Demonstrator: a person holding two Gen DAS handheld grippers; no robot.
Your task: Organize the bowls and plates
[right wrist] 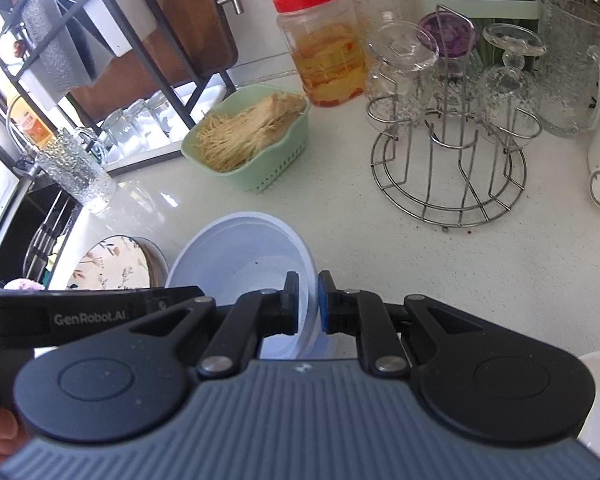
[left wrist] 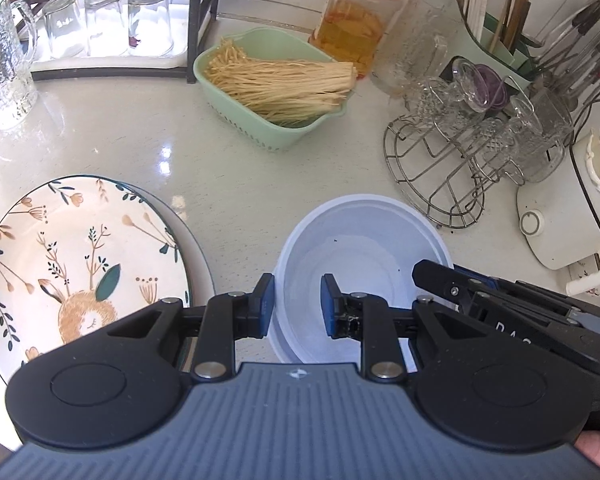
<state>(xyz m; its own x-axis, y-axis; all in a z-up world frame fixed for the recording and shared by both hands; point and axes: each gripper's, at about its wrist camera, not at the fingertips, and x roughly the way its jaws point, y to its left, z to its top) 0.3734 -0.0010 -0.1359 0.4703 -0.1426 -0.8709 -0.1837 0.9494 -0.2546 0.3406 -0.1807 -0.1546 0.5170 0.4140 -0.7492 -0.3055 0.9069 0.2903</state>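
Left wrist view: left gripper [left wrist: 297, 306] and right gripper [right wrist: 308, 302] each clamp the pale blue bowl's [left wrist: 364, 240] rim on the counter [left wrist: 260, 176], floral plate [left wrist: 80, 248] beside, wire glass rack [left wrist: 452, 176] behind.

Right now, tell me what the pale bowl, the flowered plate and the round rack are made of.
Bowl: probably plastic, with thin, slightly see-through pale blue walls and a dull sheen.
Plate: likely glazed ceramic, with a glossy surface, printed flowers and a dark rim.
Rack: bare metal wire, shiny and silver.
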